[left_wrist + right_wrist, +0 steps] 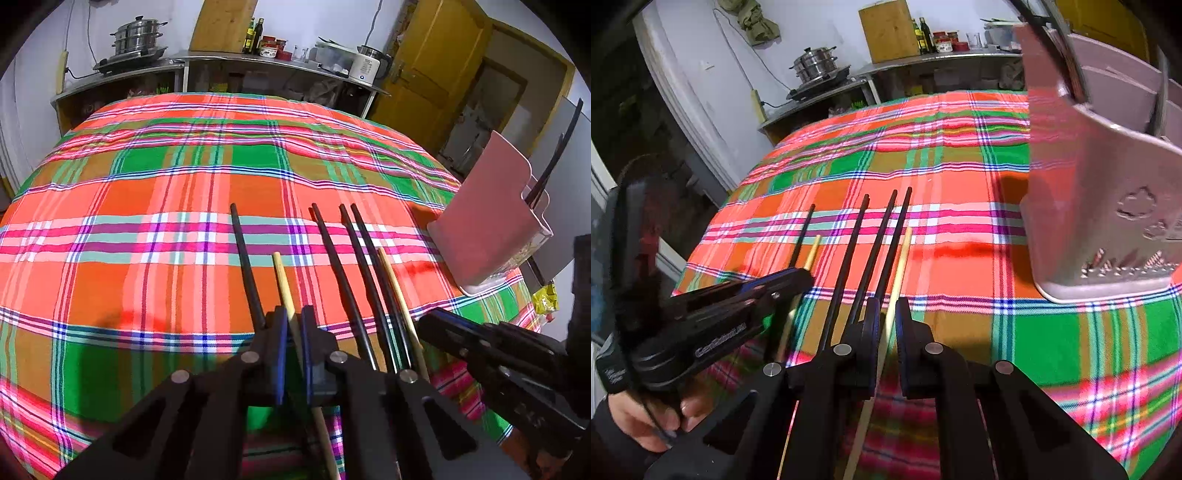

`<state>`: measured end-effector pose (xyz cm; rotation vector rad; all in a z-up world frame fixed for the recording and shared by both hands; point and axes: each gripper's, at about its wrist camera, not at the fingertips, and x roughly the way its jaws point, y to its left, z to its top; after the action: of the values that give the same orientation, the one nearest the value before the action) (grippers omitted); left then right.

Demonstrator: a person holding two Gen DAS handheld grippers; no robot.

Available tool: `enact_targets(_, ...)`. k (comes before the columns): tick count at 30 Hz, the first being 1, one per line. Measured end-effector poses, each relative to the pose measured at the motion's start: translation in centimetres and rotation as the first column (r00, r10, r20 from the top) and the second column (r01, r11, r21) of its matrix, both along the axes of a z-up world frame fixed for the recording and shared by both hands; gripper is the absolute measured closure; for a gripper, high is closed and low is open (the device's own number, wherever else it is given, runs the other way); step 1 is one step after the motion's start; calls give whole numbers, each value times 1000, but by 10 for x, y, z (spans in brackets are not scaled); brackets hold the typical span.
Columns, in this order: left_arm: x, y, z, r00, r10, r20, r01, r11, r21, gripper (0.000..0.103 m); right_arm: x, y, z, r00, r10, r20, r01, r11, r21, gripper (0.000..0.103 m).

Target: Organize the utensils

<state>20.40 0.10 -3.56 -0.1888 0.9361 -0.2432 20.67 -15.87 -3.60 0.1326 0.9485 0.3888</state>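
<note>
Six chopsticks lie side by side near the front edge of the plaid tablecloth (147,221): four black chopsticks (334,254) and two pale wooden ones. Left gripper (293,317): jaws slightly apart, straddling the left wooden chopstick (282,280); contact cannot be told. Right gripper (887,308): jaws likewise apart around the right wooden chopstick (901,266). A pink utensil holder (1100,206) stands at the cloth's right edge, black utensils upright inside it.
</note>
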Motion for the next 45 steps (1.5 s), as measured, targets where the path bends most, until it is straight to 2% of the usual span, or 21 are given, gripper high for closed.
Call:
enact_targets(5, 3, 0, -1, 1000, 12, -1, -12, 1000, 3, 95, 11, 2, -8, 1000, -9, -19, 9, 1000, -13, 94)
enact_targets(14, 12, -4, 0, 1000, 10, -13, -10, 999, 35, 95, 22, 12, -5, 999, -31, -15, 30, 997, -65, 94)
enact_targets(20, 19, -2, 0, 999, 9, -35, -9, 1000, 18, 95, 34, 17, -4, 998, -49, -28, 46, 994, -95, 94)
enact_targets(31, 43, -10, 1, 999, -7, -31, 8, 999, 41, 94, 47, 22, -4, 998, -64, -17, 62, 992, -108, 94)
enact_targets(36, 40, -16, 1, 1000, -19, -13, 20, 996, 83, 95, 47, 24, -4, 998, -55, -7, 54, 991, -124, 97)
enact_targets(41, 34, -14, 4, 1000, -17, -22, 18, 999, 49, 96, 41, 23, -1, 999, -40, -12, 38, 994, -99, 98)
enact_targets(45, 21, -13, 15, 1000, -24, 1, 24, 999, 39, 97, 30, 22, 9, 1000, -26, 9, 27, 996, -82, 98)
